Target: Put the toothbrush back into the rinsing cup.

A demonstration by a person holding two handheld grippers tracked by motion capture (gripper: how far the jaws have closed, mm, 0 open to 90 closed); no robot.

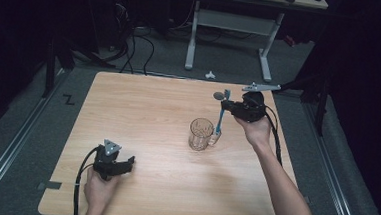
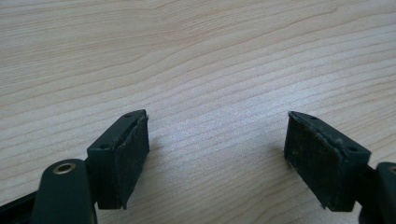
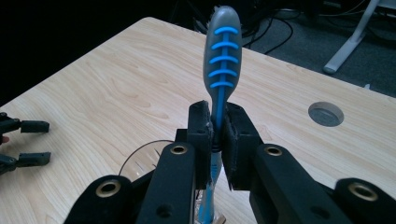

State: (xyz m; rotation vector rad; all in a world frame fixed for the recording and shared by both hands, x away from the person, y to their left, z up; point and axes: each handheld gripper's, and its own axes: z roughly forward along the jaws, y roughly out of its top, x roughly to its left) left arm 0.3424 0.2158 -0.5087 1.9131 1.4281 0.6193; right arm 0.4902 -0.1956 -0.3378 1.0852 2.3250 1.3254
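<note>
A blue and grey toothbrush stands upright with my right gripper shut on its handle. In the right gripper view the pads press the neck just below the ribbed grey head of the toothbrush. Its lower end hangs close to the right side of a clear glass mug, near the handle; whether it touches is unclear. The mug's rim shows below my jaws. My left gripper rests low at the table's front left, open and with nothing in it; the left gripper has bare wood between its jaws.
The wooden table has a round grey grommet near its far edge, just behind the toothbrush. Beyond the table stand a white desk frame and loose cables on the floor. The left gripper shows far off.
</note>
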